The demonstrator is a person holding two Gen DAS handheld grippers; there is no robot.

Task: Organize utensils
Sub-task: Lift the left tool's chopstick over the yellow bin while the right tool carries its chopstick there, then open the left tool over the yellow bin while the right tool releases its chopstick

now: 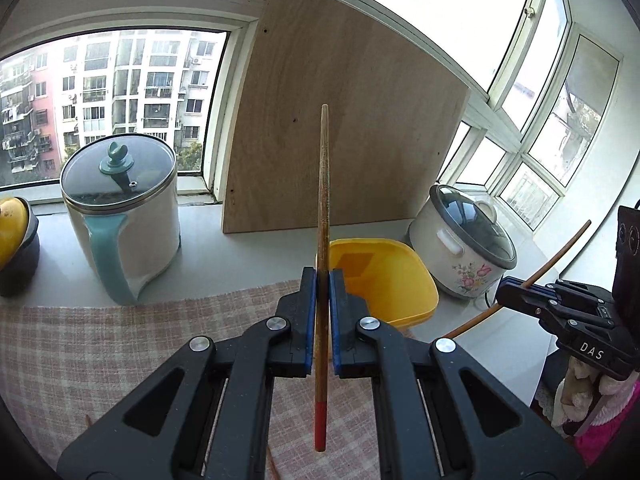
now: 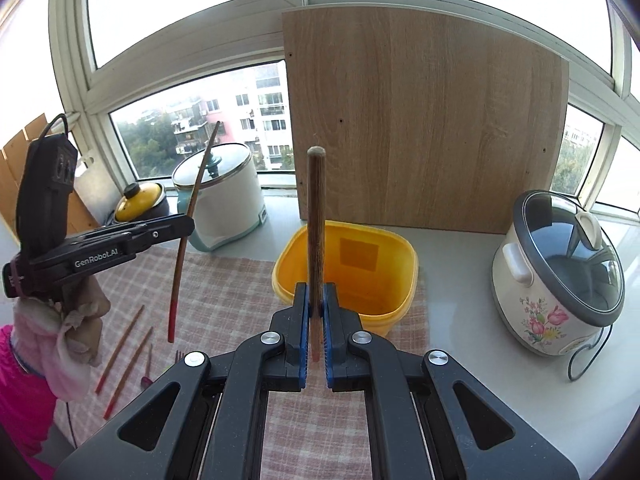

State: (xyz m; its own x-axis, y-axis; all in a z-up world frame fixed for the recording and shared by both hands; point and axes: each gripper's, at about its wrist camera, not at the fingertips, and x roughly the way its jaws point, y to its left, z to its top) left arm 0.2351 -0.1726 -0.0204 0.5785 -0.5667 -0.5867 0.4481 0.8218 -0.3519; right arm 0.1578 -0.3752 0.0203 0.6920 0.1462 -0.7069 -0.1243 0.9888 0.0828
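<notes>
Your left gripper [image 1: 323, 280] is clamped on one chopstick [image 1: 323, 216], blue pads pressing both sides of the shaft. The stick stands nearly upright between the jaws, its red-painted end [image 1: 320, 424] hanging below the pads and the bare wooden tip above them.

Your right gripper [image 2: 316, 300] is likewise closed on a second chopstick [image 2: 315, 216], gripped near its lower end, rounded top pointing up.

The yellow bin [image 2: 348, 276] sits just ahead of the right gripper's fingertips, open side up, on the far edge of the checked cloth [image 2: 224, 292]. From the left gripper the bin is ahead and slightly right.

More utensils lie flat on the cloth, down and left of the right gripper: two red-tipped chopsticks [image 2: 120, 356], plus a spoon [image 2: 146, 376] and what looks like a fork, partly hidden.

Floral rice cooker [image 2: 556, 276] is right of the bin; wooden board [image 2: 424, 128] leans behind it; glass-lidded pot [image 1: 120, 216] is far left.
</notes>
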